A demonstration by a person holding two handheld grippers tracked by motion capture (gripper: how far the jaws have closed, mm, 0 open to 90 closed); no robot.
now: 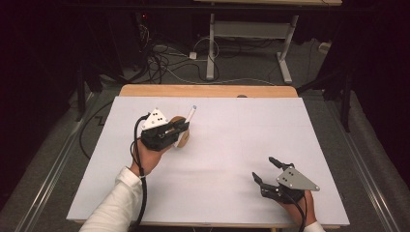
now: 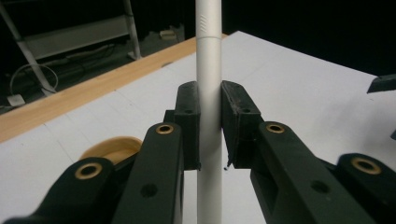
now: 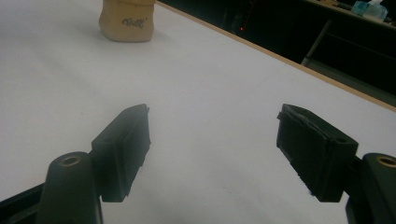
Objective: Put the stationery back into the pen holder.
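My left gripper [image 1: 185, 126] is shut on a white pen [image 1: 192, 114] at the left middle of the white tabletop [image 1: 227, 145]. In the left gripper view its two black pads [image 2: 187, 122] clamp the pen's barrel [image 2: 208, 70], which runs straight up between them. A tan wooden cup [image 1: 183, 138] stands just below and beside that gripper, partly hidden by it; its rim [image 2: 111, 148] shows behind the left jaw. My right gripper [image 1: 263, 167] rests near the front right, jaws wide open with nothing between them [image 3: 212, 140]. The cup [image 3: 127, 18] stands far ahead of it.
A wooden strip [image 1: 208, 91] borders the far edge of the table. Beyond it are the dark floor, loose cables [image 1: 164, 60] and the legs of another desk [image 1: 211, 53]. A dark jaw of the right gripper [image 2: 383, 84] shows at the right edge of the left gripper view.
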